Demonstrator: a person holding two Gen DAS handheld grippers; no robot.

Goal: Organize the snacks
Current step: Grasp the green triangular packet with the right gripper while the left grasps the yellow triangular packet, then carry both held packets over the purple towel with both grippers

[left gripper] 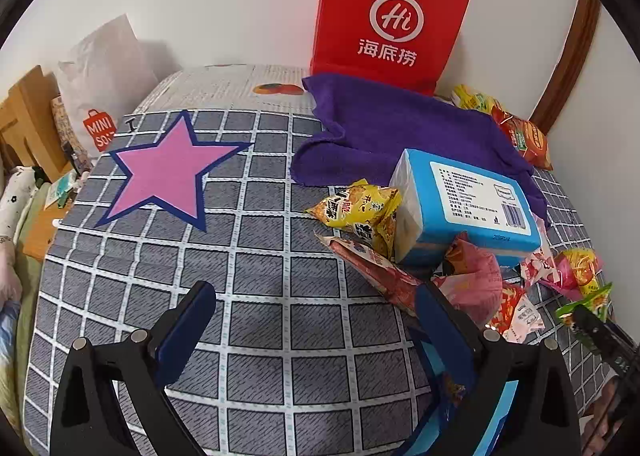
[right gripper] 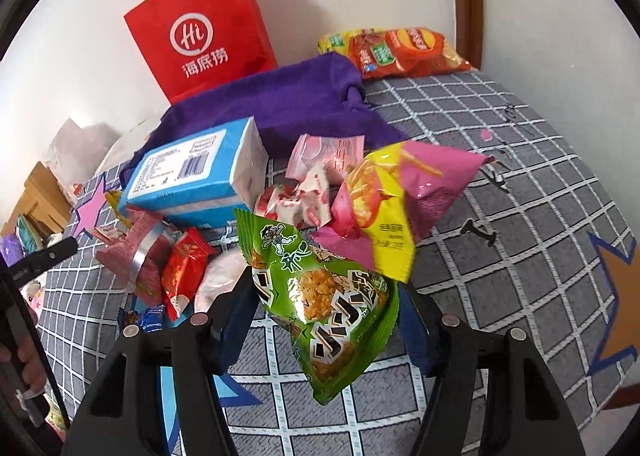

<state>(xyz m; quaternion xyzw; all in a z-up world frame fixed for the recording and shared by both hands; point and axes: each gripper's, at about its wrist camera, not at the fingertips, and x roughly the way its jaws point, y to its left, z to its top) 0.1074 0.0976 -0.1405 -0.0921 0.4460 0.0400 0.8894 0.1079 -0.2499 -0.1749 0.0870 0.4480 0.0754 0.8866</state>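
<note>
Sorting step: right gripper (right gripper: pixel 324 308) clamped on green snack bag (right gripper: pixel 320 296), lifted. Left gripper (left gripper: pixel 316 320) spread, empty. Next: carry toward orange star (right gripper: pixel 614 296), three o'clock.

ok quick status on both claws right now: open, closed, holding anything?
Left claw: open, nothing between its fingers.
Right claw: shut on the green snack packet.

red paper bag (left gripper: pixel 390 14) against wall | purple towel (left gripper: pixel 400 128) | blue tissue pack (left gripper: pixel 466 204)
</note>
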